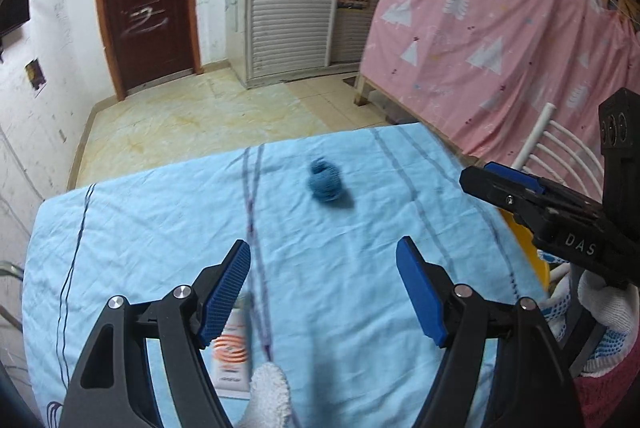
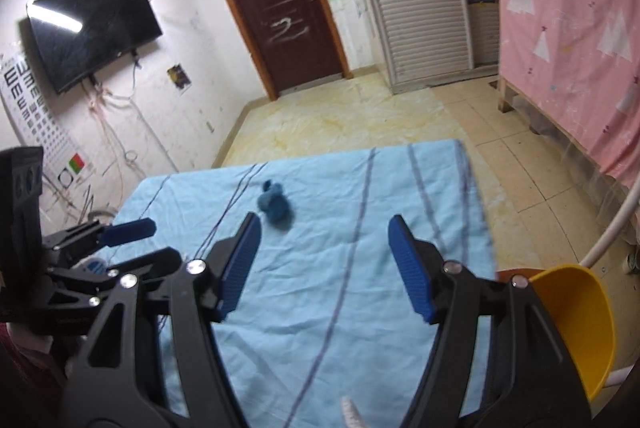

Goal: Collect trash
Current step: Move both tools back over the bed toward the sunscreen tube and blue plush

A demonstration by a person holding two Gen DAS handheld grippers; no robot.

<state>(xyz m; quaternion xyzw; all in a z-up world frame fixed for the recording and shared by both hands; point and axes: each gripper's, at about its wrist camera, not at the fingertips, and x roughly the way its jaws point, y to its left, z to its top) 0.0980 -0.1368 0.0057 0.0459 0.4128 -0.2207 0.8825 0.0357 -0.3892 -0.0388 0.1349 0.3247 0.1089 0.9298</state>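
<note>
Pale blue sheet (image 1: 168, 220) is covering the table I'm hovering over, a brown door (image 2: 280, 8) behind. Both my left gripper (image 1: 324, 284) and right gripper (image 2: 324, 260) are hanging released, nothing between the jaws. I'm seeing the blue crumpled wad (image 1: 325, 181) lying ahead, mid-sheet.

The left gripper (image 1: 324, 256) is held with its jaws standing apart, nothing being gripped between the blue ribbed pads (image 1: 226, 292). It is pointed downward at a slant. The right gripper (image 2: 324, 232) is likewise held open and empty, tilted downward, and is seen just to the right of the left gripper in the left wrist view (image 1: 504, 188). White knitted gloves with blue dots are worn on the hand (image 1: 600, 308) carrying the right gripper.
</note>
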